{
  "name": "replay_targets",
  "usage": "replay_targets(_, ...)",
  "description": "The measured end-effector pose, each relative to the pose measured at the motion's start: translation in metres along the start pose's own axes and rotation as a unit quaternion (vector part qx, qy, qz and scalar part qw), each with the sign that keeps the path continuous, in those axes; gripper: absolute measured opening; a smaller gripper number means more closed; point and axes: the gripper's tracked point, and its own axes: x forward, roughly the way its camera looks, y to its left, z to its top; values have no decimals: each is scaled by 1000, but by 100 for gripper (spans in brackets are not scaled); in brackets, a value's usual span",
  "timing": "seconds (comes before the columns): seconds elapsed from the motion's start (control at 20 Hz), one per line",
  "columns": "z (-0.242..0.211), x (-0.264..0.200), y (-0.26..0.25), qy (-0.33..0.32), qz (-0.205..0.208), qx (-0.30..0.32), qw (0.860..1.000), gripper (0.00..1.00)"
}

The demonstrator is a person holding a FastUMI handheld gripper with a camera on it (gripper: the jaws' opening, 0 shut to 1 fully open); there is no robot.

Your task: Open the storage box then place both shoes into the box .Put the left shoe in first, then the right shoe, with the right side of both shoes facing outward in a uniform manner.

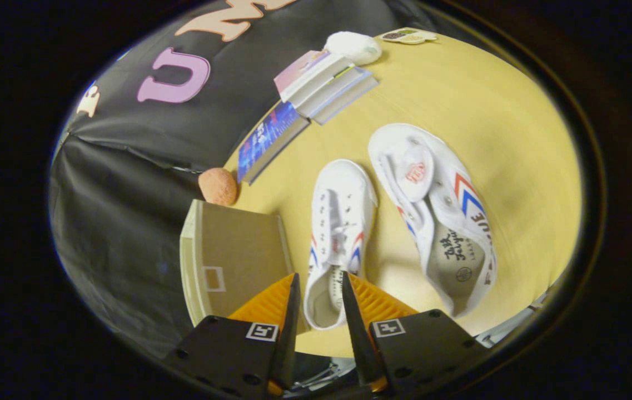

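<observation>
My gripper point(319, 294) is parted, its fingers flanking the heel of the nearer shoe point(337, 239) with no visible contact; I judge this a line-up for a heel grasp. The second shoe point(438, 211) lies just beside it, tilted, opening exposed. The storage box point(229, 258) sits close on the other side, lid apparently closed, on the table point(516, 139).

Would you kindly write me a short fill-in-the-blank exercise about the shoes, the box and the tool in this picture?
1. The tool has its fingers on either side of the heel of the ____ of the two white shoes.
2. The storage box beside that smaller-looking shoe is ____, lid down.
3. The other shoe lies tipped on its ____.
4. The round orange ball sits just beyond the ____.

Missing words: smaller-looking; closed; side; storage box
</observation>
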Motion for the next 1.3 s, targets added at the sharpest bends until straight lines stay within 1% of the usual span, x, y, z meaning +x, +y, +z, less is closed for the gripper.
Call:
replay_targets(0.05,-3,4,-6,0,-12,-6,1000,46)
replay_targets(0.2,-2,16,-14,-1,-30,-13,999,53)
replay_targets(0.35,-2,32,-13,7,-38,-8,999,53)
replay_targets(0.45,-3,43,-16,11,-54,-8,998,53)
replay_targets(0.6,-8,54,-24,20,-77,-14,997,53)
replay_targets(0.8,-13,65,-28,32,-90,-27,995,53)
replay_targets(0.85,-15,65,-22,38,-82,-25,996,45)
replay_targets(0.95,-16,66,-23,41,-87,-29,995,28)
replay_targets(1.0,-12,62,-21,39,-87,-34,995,28)
replay_targets(1.2,-12,61,-22,26,-90,-36,995,5)
replay_targets(1.3,-12,56,-18,19,-89,-44,995,3)
